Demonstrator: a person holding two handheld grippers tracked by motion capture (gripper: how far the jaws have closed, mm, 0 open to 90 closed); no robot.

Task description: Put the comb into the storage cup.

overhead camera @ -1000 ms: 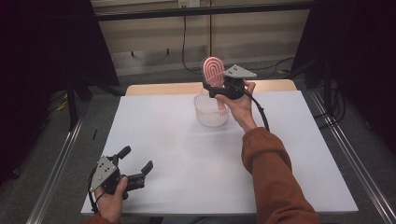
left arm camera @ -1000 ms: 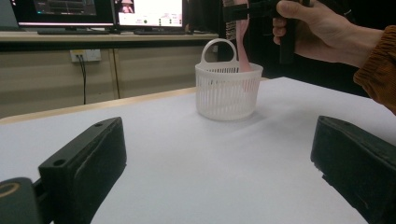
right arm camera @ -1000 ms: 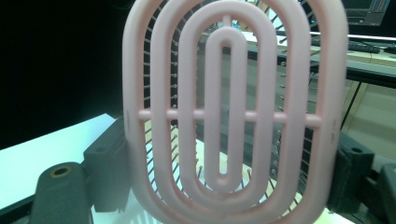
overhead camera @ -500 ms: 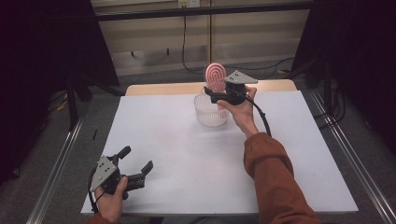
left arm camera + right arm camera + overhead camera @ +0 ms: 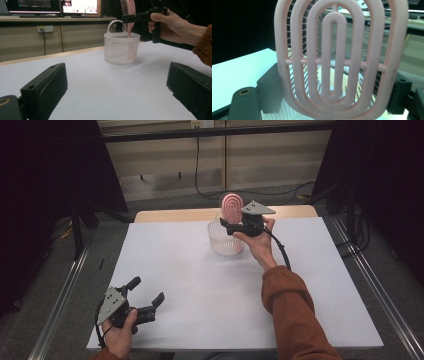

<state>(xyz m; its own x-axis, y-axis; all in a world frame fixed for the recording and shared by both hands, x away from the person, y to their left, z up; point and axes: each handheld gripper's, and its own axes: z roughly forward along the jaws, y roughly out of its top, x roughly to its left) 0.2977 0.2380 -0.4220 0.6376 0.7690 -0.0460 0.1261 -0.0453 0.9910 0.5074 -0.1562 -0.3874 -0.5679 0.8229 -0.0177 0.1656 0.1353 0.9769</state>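
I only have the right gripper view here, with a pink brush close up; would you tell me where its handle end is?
Observer: The handle of the pink hairbrush dips inside the white slatted basket, seen from the left gripper view.
Operator: Thanks, and is the basket upright?
Observer: Yes, it stands upright on the white table, with its loop handle up.
Operator: What is the other hand doing?
Observer: The left tool rests open near the table's front left corner, holding nothing.
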